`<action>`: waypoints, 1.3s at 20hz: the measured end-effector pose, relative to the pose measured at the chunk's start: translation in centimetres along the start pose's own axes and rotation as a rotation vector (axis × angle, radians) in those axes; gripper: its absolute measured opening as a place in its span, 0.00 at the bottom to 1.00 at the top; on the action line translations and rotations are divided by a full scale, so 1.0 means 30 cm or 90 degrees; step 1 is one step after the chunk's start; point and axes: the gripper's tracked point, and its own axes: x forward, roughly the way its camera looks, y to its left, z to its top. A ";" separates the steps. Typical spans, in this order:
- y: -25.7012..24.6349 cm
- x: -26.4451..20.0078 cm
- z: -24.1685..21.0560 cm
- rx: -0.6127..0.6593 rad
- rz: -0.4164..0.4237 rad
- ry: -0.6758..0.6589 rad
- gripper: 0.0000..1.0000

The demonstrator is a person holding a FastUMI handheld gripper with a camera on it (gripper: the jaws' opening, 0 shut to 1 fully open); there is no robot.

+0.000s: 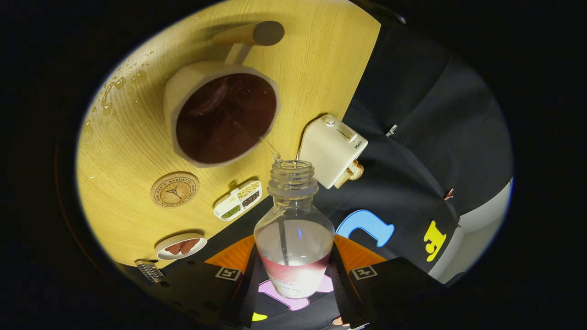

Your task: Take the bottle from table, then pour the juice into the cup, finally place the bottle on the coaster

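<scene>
One bottle (294, 229) clamped between fingers (238, 279), tilted, mouth just short of cup (220, 117) rim, thin stream crossing gap. Cup near full, droplets on table (137, 151): overflow or missed stream likely. Coaster (174, 189) beside cup, bare.

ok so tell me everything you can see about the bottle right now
The bottle is clear, with a threaded neck and no cap. It is held between the gripper fingers, both pressing its sides, and tipped toward the cup. A little reddish juice remains near its base, and a thin stream leaves its mouth into the cup, already full of dark liquid.
</scene>
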 end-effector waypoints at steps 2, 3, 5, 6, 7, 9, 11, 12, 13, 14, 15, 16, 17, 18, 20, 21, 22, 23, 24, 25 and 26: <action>-0.002 -0.007 -0.001 -0.013 -0.002 -0.003 0.71; -0.012 -0.015 -0.006 -0.016 -0.007 -0.004 0.71; -0.012 -0.020 -0.017 -0.008 -0.008 0.001 0.71; -0.017 -0.022 -0.020 -0.008 -0.010 0.003 0.71; -0.021 -0.029 -0.021 -0.011 -0.011 0.003 0.71; -0.019 -0.027 -0.024 -0.015 -0.011 0.002 0.71; -0.020 -0.039 -0.030 -0.014 -0.012 0.004 0.71; -0.017 -0.047 -0.032 -0.012 -0.012 0.005 0.71; -0.016 -0.051 -0.031 -0.011 -0.011 0.005 0.71; -0.010 -0.057 -0.032 -0.009 -0.008 0.005 0.71; -0.006 -0.062 -0.031 -0.006 -0.004 0.004 0.71; -0.005 -0.064 -0.030 -0.004 -0.003 0.002 0.71; -0.007 -0.061 -0.026 -0.002 -0.004 0.000 0.72; -0.006 -0.064 -0.025 0.004 -0.004 -0.001 0.72; -0.004 -0.070 -0.020 0.015 -0.008 -0.006 0.72; -0.002 -0.069 -0.016 0.020 -0.011 -0.009 0.72; 0.006 -0.068 -0.012 0.025 -0.012 -0.013 0.72; 0.007 -0.069 -0.008 0.031 -0.015 -0.017 0.72; 0.015 -0.068 -0.007 0.035 -0.015 -0.019 0.72; 0.018 -0.067 -0.010 0.041 -0.020 -0.021 0.72; 0.022 -0.070 -0.014 0.051 -0.023 -0.021 0.72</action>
